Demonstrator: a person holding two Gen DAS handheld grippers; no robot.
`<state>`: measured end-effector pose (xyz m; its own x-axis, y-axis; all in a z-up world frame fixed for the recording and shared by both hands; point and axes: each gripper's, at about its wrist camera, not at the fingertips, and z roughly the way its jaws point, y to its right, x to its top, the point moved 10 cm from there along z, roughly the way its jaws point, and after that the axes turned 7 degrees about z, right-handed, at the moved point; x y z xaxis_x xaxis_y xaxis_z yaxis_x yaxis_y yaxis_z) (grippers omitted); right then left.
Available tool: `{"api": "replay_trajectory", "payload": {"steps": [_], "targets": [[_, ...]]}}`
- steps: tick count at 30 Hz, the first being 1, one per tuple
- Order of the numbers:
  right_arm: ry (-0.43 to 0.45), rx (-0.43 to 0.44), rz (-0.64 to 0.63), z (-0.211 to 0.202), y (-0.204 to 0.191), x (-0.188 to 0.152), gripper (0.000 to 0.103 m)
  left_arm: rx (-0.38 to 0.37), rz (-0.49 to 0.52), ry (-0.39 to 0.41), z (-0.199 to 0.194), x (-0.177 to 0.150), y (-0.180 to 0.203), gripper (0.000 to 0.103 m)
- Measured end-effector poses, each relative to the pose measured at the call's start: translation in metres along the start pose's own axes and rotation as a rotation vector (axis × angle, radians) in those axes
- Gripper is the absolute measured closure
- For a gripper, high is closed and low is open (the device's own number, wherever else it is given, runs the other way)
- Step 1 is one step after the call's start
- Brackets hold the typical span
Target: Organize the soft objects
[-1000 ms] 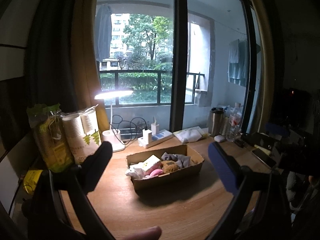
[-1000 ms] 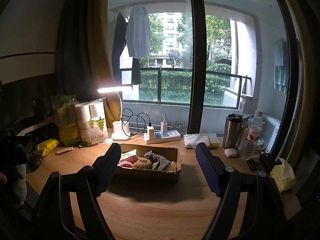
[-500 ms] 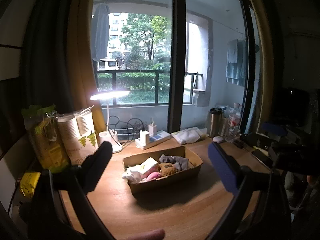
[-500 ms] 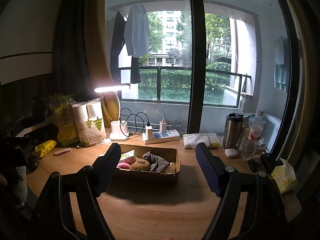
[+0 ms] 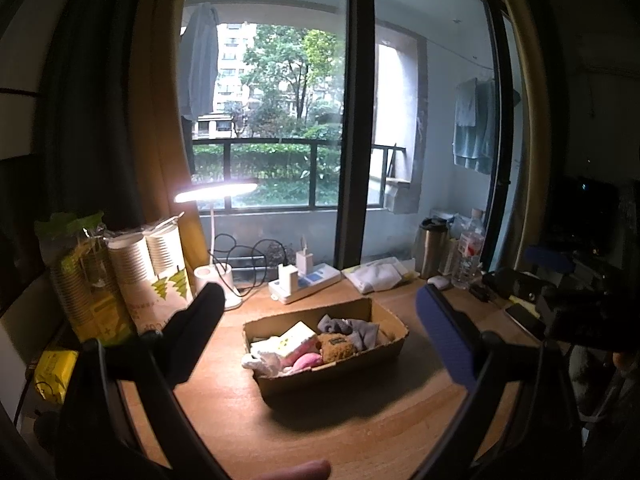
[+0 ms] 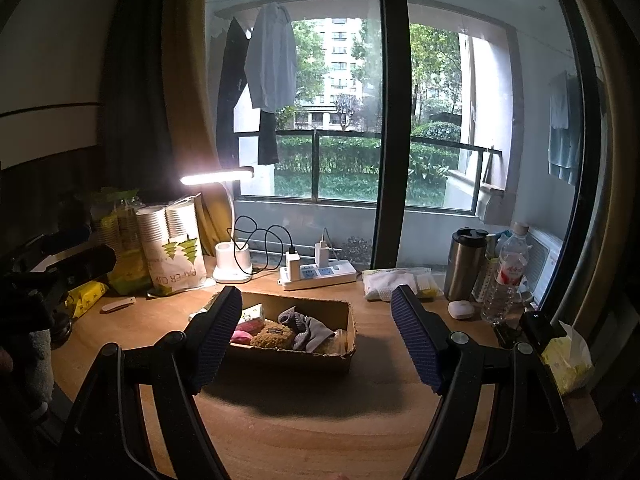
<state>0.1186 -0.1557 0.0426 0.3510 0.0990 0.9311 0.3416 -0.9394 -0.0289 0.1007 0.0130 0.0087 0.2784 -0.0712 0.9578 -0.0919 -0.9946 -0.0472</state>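
A shallow cardboard box [image 5: 384,354] [image 6: 296,356] rests mid-desk with soft things in it: grey cloth [image 5: 354,330] [image 6: 306,326], a brown fuzzy piece [image 5: 336,348] [image 6: 272,334], a pink item [image 5: 306,358] [image 6: 246,330], white cloth [image 5: 264,356] and a small tissue pack [image 5: 296,336]. My left gripper [image 5: 320,328] is held open above the desk, short of the box, nothing between its fingers. My right gripper [image 6: 316,324] is open too, framing the box from the near side, empty.
At the back stand a lit desk lamp [image 6: 230,240], a power strip [image 6: 320,274], a paper-cup sleeve [image 6: 176,244], a folded white cloth [image 6: 394,282], a steel tumbler [image 6: 464,264] and a water bottle [image 6: 506,272]. A tissue pack [image 6: 570,354] lies at far right.
Both views have shifted slightly; the box sits a little further right and lower in the left wrist view. Both grippers stay open and empty.
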Motion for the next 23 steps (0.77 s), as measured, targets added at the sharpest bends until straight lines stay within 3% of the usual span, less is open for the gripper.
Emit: {"api": "replay_trajectory", "payload": {"steps": [23], "targets": [[-0.028, 0.006, -0.008, 0.029, 0.003, 0.003, 0.023, -0.015, -0.006, -0.028, 0.022, -0.003, 0.0, 0.006]]}}
